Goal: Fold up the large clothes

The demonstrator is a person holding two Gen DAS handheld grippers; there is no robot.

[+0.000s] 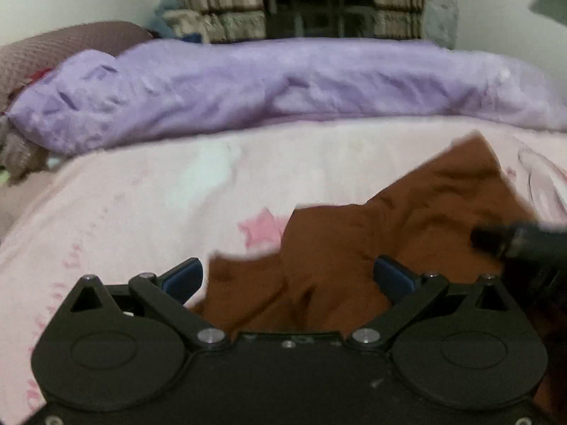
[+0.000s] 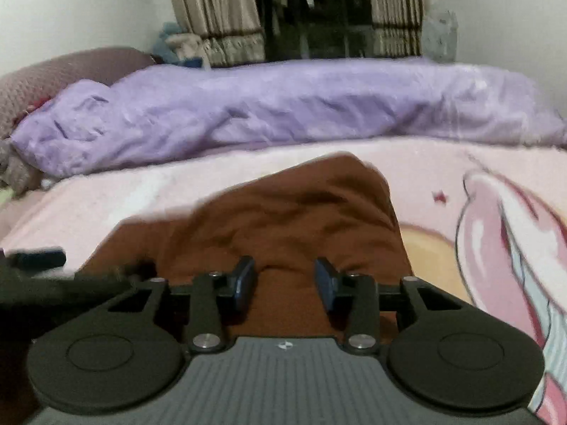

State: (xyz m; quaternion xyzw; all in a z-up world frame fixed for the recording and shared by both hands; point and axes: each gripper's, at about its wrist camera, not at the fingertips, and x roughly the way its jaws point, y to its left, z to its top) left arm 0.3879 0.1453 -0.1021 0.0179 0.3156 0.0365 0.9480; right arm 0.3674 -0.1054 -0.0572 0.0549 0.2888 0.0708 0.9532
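A brown garment lies crumpled on the pink bedspread. My left gripper hovers over the garment's near left edge, jaws wide apart, brown cloth under the gap and neither blue pad pressing on it. In the right wrist view the same brown garment fills the middle. My right gripper stands over its near part, jaws partly apart with cloth showing between the pads and no visible pinch. Each gripper shows at the edge of the other's view as a dark, blurred finger.
A rumpled lilac duvet runs along the far side of the bed. A brown-purple pillow sits at the back left. Curtains and a dark wardrobe opening stand behind. A cartoon print covers the bedspread at right.
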